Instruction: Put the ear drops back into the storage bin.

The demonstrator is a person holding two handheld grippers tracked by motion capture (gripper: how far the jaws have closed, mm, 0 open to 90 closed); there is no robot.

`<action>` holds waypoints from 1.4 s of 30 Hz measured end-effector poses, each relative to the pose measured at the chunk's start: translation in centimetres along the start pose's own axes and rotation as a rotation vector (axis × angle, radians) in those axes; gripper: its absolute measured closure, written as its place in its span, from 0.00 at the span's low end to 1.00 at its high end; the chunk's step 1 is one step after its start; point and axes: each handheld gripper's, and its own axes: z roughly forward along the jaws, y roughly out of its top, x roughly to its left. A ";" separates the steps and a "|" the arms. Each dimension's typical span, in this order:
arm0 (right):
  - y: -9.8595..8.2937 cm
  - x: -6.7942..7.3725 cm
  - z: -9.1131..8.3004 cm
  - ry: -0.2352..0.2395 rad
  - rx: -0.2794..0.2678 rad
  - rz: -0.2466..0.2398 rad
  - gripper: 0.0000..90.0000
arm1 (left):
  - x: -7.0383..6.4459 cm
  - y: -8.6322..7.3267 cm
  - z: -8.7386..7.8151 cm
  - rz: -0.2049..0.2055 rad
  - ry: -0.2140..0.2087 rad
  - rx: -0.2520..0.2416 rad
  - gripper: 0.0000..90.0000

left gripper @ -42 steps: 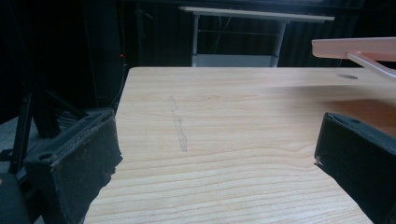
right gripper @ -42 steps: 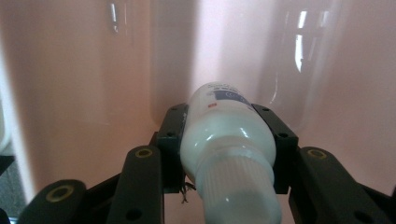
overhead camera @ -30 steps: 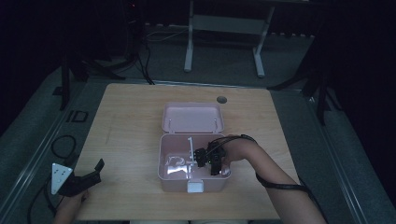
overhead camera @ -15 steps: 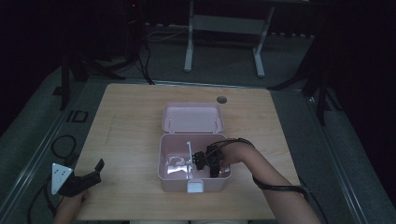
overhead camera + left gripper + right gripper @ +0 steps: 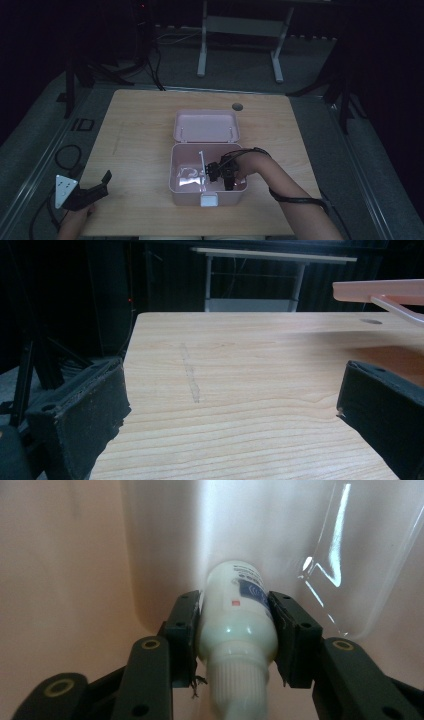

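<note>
lying clamped between right tool (image 5: pixel 235 635) jaws: white bottle (image 5: pixel 237 615)

White plastic bottle (image 5: pixel 239 615), ribbed cap end toward the camera, base pointing away into the pink box (image 5: pixel 186 199). Label with blue print faces up. Clamped at the shoulder between the right gripper (image 5: pixel 235 630) pads, lying roughly along the jaws.
</note>
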 end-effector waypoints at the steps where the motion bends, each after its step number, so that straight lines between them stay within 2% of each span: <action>1: 0.0 0.0 0.0 0.002 -0.001 0.001 0.64 | 0.0 0.0 0.0 0.000 0.000 0.000 0.00; 9: -0.2 0.1 -0.6 0.009 -0.017 -0.002 0.62 | 0.0 0.0 0.0 0.000 0.001 0.001 0.00; 12: -0.4 0.2 -1.4 -0.003 -0.033 -0.005 0.61 | 0.0 0.0 0.0 0.000 0.001 0.001 0.00; 13: -0.7 0.2 -2.2 -0.017 -0.049 0.001 0.60 | 0.0 0.0 0.0 0.000 0.001 0.001 0.00; 15: -0.8 0.2 -2.5 -0.022 -0.054 0.004 0.60 | 0.0 0.0 0.0 -0.001 0.002 0.001 0.00; 16: -1.0 0.2 -3.2 -0.035 -0.063 0.007 0.58 | 0.0 0.0 0.0 0.000 0.002 0.001 0.00; 21: -1.5 0.5 -4.8 -0.044 -0.095 0.011 0.57 | 0.0 0.0 0.0 0.000 0.002 0.002 0.00; 22: -1.8 0.7 -5.5 -0.054 -0.109 0.014 0.57 | 0.0 0.0 0.0 0.000 0.002 0.002 0.00; 34: -4.5 1.6 -9.9 -0.107 -0.173 0.035 0.56 | 0.0 0.0 0.0 -0.001 0.004 0.002 0.00; 42: -7.1 1.9 -11.8 -0.130 -0.213 0.072 0.56 | 0.0 0.0 0.0 -0.003 0.004 0.003 0.00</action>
